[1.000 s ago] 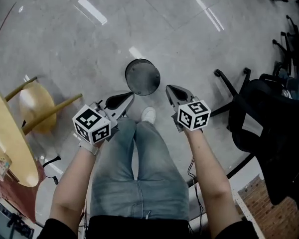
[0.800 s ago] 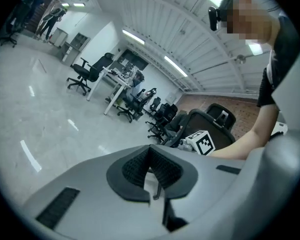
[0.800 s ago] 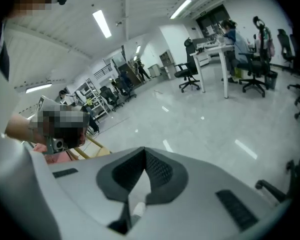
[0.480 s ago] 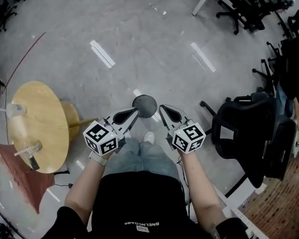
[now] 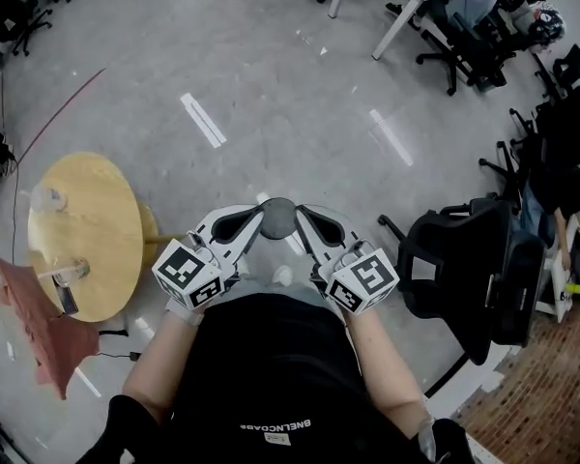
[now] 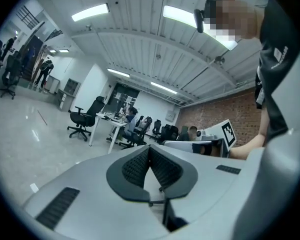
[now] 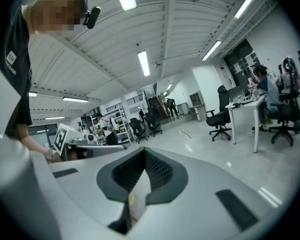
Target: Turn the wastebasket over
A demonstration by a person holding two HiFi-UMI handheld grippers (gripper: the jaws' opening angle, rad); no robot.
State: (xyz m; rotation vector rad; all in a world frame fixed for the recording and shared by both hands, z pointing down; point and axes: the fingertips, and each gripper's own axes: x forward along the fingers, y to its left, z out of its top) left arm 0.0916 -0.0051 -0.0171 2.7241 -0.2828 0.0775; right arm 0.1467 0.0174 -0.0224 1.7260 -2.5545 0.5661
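Observation:
The dark round wastebasket (image 5: 279, 217) stands on the grey floor far below, small in the head view and partly hidden behind my gripper tips. Which end faces up I cannot tell. My left gripper (image 5: 260, 214) and right gripper (image 5: 299, 212) are held side by side high above it, touching nothing. Both point out level across the room. In the left gripper view the left gripper (image 6: 150, 148) is shut with nothing between its pads. The right gripper (image 7: 144, 152) is likewise shut and empty in its own view. Neither gripper view shows the wastebasket.
A round wooden table (image 5: 97, 211) with cups stands at the left, a red cloth (image 5: 24, 322) beside it. A black office chair (image 5: 464, 259) is close at the right. Desks and more chairs (image 5: 445, 27) fill the far right. My shoe (image 5: 282, 276) is just behind the wastebasket.
Both grippers have risen well away from the floor, still shut and empty. The head view has pulled back, so the wastebasket looks much smaller and more of the room shows.

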